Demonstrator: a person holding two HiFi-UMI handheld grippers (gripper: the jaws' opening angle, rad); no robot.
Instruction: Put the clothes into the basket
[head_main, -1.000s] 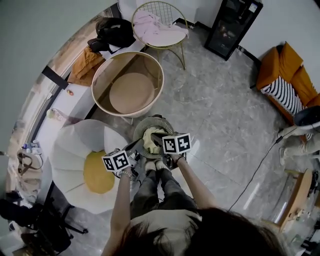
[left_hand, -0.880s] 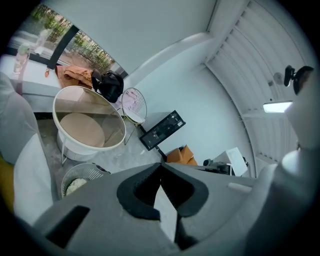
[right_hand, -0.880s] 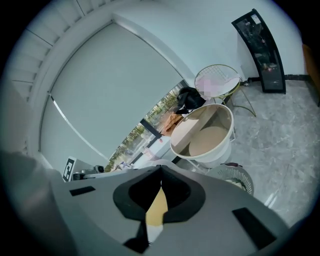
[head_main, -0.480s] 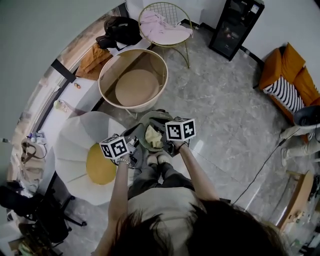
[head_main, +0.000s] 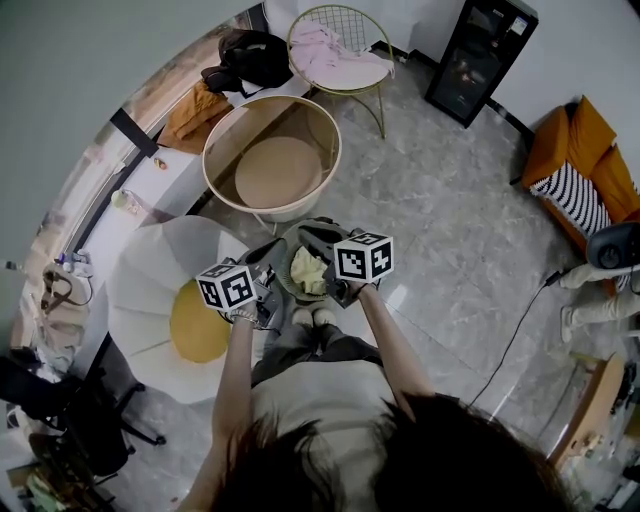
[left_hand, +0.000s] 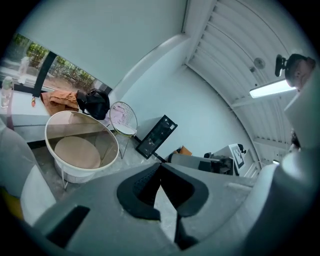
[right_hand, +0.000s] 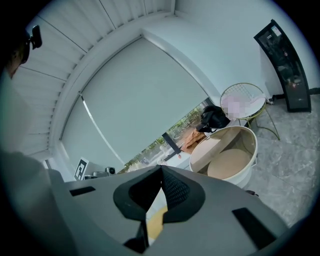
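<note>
Left gripper (left_hand: 160, 166) and right gripper (right_hand: 161, 168): each has its jaws closed tip to tip, with nothing between them. The yellow cloth (head_main: 308, 270) lies inside the basket (head_main: 282, 266), which stands on the floor (head_main: 440, 220) just beyond the person's shoes (head_main: 312, 317). A second earlier both grippers were lower, close over the basket; the cloth remains in it.

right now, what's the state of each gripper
Left gripper: closed, holding nothing.
Right gripper: closed, holding nothing.
</note>
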